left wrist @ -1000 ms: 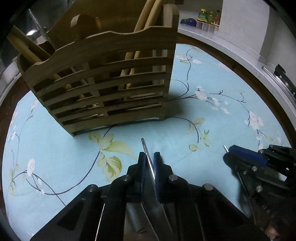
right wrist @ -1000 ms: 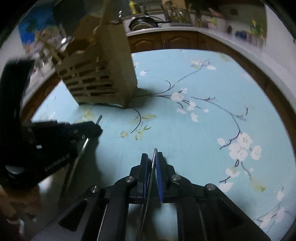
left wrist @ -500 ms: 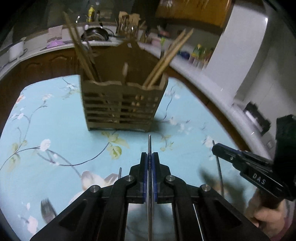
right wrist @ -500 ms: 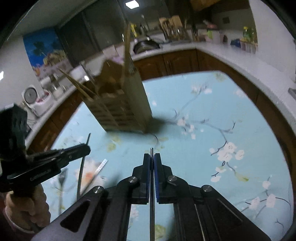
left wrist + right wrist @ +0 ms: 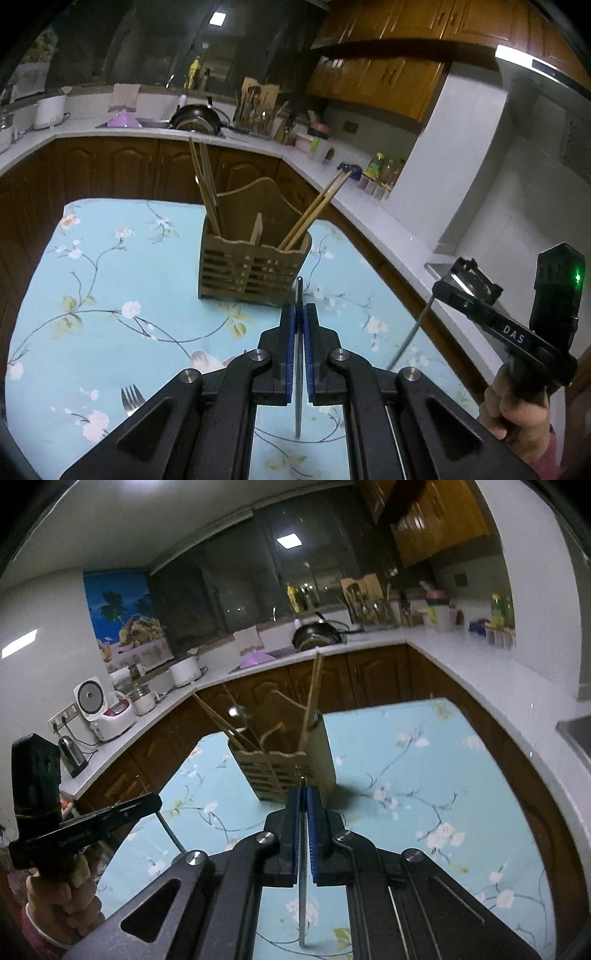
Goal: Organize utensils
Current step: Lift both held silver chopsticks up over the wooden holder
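**Both grippers lifted above the table, each clamped on a thin metal utensil**

A slatted wooden utensil holder [image 5: 255, 266] stands upright near the middle of the table, on a pale blue floral tablecloth [image 5: 110, 280]. It has a tall curved back panel and a divider, which splits it into compartments. Wooden chopsticks [image 5: 207, 192] lean out of the left compartment, and a second pair [image 5: 314, 214] slants out of the right one towards the counter. In the right wrist view something shiny and round shows among the sticks on the left side (a spoon bowl, perhaps; too small to tell).

The left gripper [image 5: 299, 317] has its blue pads pressed tight on a slim metal utensil handle [image 5: 298, 369], which runs between the jaws and pokes out just past the tips, in line with the holder's front. The right gripper [image 5: 303, 801] is likewise clamped narrow on a thin metal handle [image 5: 303, 886]; the working end of each utensil is hidden.

A fork [image 5: 132, 398] lies on the cloth at lower left, its tines showing beside the left gripper's body. Nothing stands between either gripper and the holder.

Behind the table runs a white counter [image 5: 258, 142] over dark wood cabinets, with a black pan [image 5: 195, 118], a rice cooker [image 5: 99, 709] and a kettle [image 5: 72, 753].
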Motion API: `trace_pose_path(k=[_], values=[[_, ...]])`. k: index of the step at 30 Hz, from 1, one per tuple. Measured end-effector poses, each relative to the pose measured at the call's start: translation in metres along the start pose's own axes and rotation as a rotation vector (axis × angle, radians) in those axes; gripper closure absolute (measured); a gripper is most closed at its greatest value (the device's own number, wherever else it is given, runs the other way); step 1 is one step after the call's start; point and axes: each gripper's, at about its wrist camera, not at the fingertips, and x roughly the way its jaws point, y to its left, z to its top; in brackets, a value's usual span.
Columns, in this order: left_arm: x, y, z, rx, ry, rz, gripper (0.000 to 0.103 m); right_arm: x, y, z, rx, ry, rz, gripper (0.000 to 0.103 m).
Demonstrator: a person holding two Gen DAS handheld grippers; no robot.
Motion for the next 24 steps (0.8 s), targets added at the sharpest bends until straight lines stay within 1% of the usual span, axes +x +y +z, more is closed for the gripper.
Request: trace_pose_path(k=[2,3,7,15,24], values=[[-0.005,0.004,-0.002,0.0,-0.011,0.002,0.1,-0.001,0.003,0.001,-0.002,-0.006,0.001,0.099],[-0.021,0.004,-0.001,0.0,-0.012,0.003,0.1,0.0,0.003,0.001,-0.002,-0.007,0.003,0.099],[-0.03,0.009,-0.001,-0.006,-0.015,0.006,0.1,0.0,0.004,0.002,0.0,-0.011,0.006,0.099],[-0.041,0.012,0.003,-0.013,-0.026,0.015,0.101,0.001,0.007,0.005,0.003,-0.02,0.007,0.099],[-0.045,0.02,0.014,-0.023,-0.063,0.02,0.1,0.005,0.006,0.015,0.017,-0.046,0.016,0.099]])
